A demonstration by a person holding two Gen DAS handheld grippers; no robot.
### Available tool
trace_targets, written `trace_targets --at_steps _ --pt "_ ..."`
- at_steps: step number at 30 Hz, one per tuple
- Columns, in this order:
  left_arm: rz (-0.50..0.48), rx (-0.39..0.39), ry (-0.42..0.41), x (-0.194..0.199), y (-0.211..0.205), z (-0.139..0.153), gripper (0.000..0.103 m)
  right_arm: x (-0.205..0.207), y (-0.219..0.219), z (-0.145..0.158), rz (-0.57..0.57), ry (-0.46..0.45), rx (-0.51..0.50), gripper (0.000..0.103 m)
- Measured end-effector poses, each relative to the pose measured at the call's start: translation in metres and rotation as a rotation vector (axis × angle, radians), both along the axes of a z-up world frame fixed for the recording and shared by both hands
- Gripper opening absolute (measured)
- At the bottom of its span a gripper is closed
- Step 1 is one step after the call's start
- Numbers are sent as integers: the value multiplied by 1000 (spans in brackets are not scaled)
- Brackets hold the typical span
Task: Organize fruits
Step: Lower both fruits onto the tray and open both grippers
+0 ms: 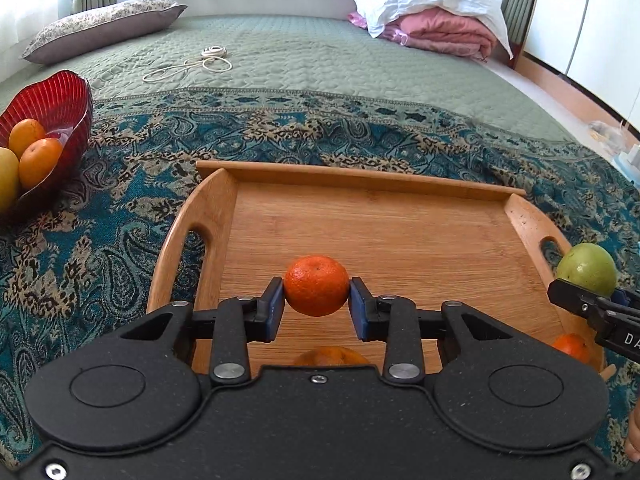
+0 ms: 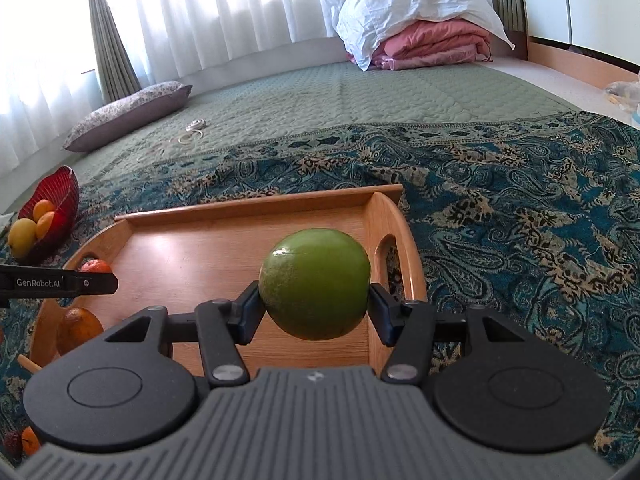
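Observation:
My left gripper (image 1: 317, 304) is shut on a small orange tangerine (image 1: 316, 285), held over the wooden tray (image 1: 376, 216). My right gripper (image 2: 314, 306) is shut on a large green fruit (image 2: 314, 284), held above the right side of the same tray (image 2: 192, 248); this fruit (image 1: 587, 269) also shows at the right edge of the left wrist view. Two more oranges (image 2: 78, 330) (image 2: 95, 266) sit at the tray's left side, and one orange (image 1: 571, 347) shows by the tray's right corner. A red glass bowl (image 1: 60, 96) at far left holds oranges and a yellow fruit.
The tray lies on a teal paisley cloth (image 1: 120, 216) spread over a green quilted bed. A white cord (image 1: 188, 66) lies mid-bed. A flowered pillow (image 1: 100, 26) and folded pink and white bedding (image 1: 432, 20) sit at the far end. Small fruits (image 2: 24, 440) lie at the lower left.

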State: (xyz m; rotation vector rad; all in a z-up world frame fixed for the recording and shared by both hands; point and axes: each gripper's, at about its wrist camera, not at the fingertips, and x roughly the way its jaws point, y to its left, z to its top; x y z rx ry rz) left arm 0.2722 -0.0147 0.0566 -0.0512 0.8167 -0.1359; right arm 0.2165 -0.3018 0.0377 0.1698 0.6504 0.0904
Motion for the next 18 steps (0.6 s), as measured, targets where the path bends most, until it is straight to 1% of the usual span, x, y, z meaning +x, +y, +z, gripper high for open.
trace_targets --at_steps 7,12,18 --pt "-1 14 22 7 -1 -6 32 9 3 -8 -6 48 -22 59" --pt "2 28 30 8 0 -10 32 10 3 -11 -7 63 -28 59" --pt "6 24 38 10 3 -15 32 11 8 -14 9 74 -51 59"
